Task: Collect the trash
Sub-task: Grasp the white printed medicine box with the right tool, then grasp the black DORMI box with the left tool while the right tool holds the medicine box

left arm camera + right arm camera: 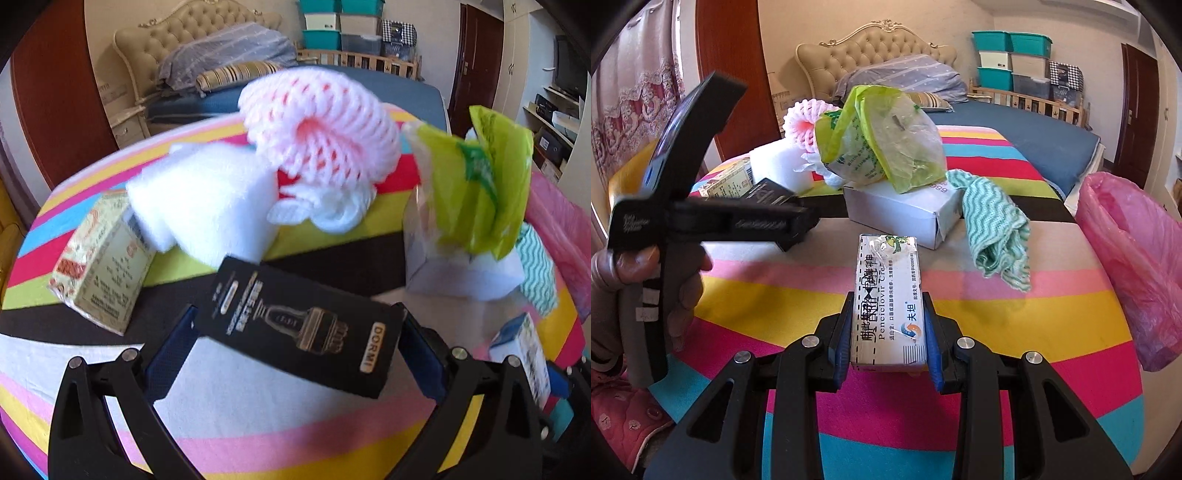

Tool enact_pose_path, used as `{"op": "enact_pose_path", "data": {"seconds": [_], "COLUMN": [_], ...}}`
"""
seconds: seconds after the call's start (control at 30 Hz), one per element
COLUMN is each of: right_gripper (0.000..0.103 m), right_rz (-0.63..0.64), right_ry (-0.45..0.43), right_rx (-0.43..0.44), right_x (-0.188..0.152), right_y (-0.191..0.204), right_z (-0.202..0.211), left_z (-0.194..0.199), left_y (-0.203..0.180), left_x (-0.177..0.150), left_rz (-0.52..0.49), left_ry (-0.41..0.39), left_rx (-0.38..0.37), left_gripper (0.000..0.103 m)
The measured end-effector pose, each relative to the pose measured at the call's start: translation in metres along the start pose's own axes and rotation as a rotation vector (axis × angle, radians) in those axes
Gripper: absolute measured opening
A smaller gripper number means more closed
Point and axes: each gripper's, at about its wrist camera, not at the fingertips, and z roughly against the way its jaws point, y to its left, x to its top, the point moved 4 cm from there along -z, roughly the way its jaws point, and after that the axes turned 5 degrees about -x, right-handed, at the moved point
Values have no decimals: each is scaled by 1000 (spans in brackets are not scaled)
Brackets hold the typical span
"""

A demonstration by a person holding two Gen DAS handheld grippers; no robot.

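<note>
Two boxes are in our grip at once. In the left wrist view our left gripper (295, 332) has its blue-padded fingers (173, 354) pressed on the short ends of a black carton (299, 325) with gold print and the word DORMI, which sits tilted across the lower middle of the frame. In the right wrist view our right gripper (888, 332) holds a white medicine box (888, 299) between narrow-set blue pads (842, 343), the box running straight up the lower centre of the frame, above the striped cloth (997, 317) that covers the table.

More trash lies on the cloth. Toward the upper centre of the right view a green plastic bag (882, 144) rests on a flat white box (897, 210), with a green-and-white wavy rag (997, 229) draped just beside the box on the right. A pink foam fruit net (799, 123) and a white foam block (775, 162) show behind the bag on the left. A beige printed carton (99, 262) sits at middle left of the left view. At the right edge of the right view hangs a pink bag (1130, 258).
</note>
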Motion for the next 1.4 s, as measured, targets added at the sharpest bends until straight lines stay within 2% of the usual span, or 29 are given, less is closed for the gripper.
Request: {"op": "enact_pose_path", "data": {"seconds": [0.27, 0.4, 0.57, 0.7, 0.73, 0.87, 0.97, 1.4], "right_gripper": [32, 32, 32, 32, 32, 33, 33, 34], "right_rz": [-5, 3, 21, 22, 20, 19, 22, 54], "right_ry": [6, 7, 9, 9, 9, 5, 2, -13], "right_rx": [-1, 6, 8, 10, 11, 8, 1, -61], "right_x": [-1, -1, -1, -2, -2, -3, -2, -4], "right_y": [4, 11, 20, 21, 21, 21, 23, 33], "right_z": [-3, -4, -6, -5, -5, -6, -8, -10], "left_z": [21, 27, 28, 29, 29, 21, 13, 7], "left_y": [42, 60, 59, 51, 50, 57, 66, 85], "left_x": [-32, -40, -34, -25, -24, -25, -27, -27], "left_rz": [20, 49, 48, 29, 35, 63, 85, 117], "left_ry": [2, 0, -51, -101, -108, -82, -48, -56], "left_rx": [21, -5, -62, -55, -53, -75, -89, -135], "left_gripper": [98, 98, 98, 97, 96, 65, 62, 64]}}
